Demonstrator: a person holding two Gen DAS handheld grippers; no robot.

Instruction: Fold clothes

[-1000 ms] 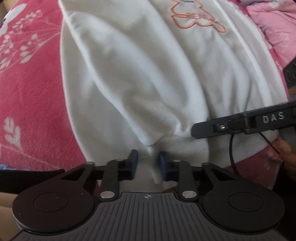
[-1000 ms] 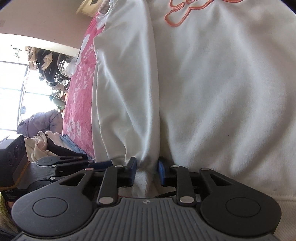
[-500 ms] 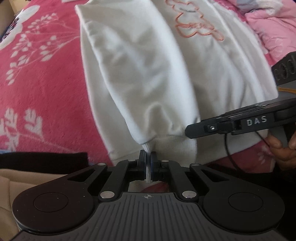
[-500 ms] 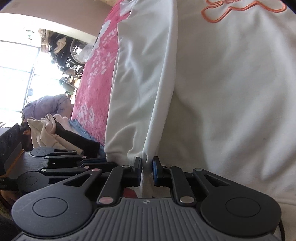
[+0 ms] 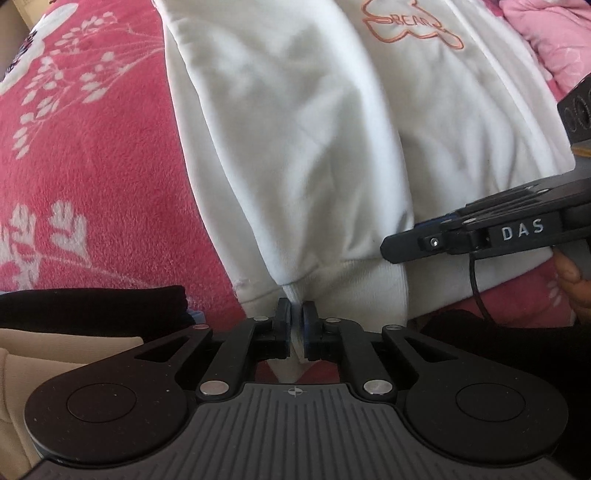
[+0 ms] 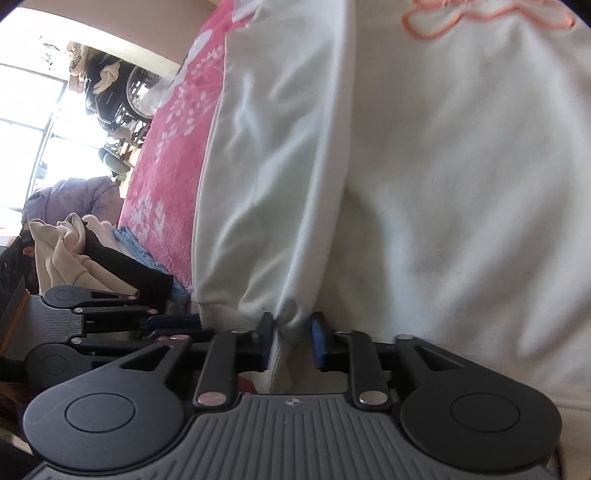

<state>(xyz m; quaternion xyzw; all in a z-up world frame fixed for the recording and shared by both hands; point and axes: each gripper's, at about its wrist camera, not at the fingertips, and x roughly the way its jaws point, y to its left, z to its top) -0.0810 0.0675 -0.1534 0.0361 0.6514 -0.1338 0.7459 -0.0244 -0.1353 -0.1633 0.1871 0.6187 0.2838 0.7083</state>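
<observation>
A white sweatshirt (image 5: 295,147) with an orange bear outline (image 5: 410,22) lies on a pink flowered blanket (image 5: 92,166), its left sleeve folded over the body. My left gripper (image 5: 297,317) pinches the ribbed hem at the near edge, and its jaws are opening slightly with the cloth still pressed between the pads. My right gripper (image 6: 291,332) stands at the same hem a little further right. Its jaws are opening, and a bunch of the white sweatshirt (image 6: 443,184) sits loosely between them, against the left pad only. Each gripper shows in the other's view: the right gripper (image 5: 399,247), the left gripper (image 6: 177,321).
A black garment (image 5: 92,306) and a beige one (image 5: 55,354) lie by the blanket's near left edge. A pink garment (image 5: 554,44) lies at the far right. A hand (image 5: 572,280) holds the right gripper. More clothes (image 6: 66,251) are piled beyond the bed, towards a bright window.
Both grippers closed on the hem from a wider stance. The right one's jaws have since spread apart again, and the left one's have eased a little. The sweatshirt has shifted slightly in both views.
</observation>
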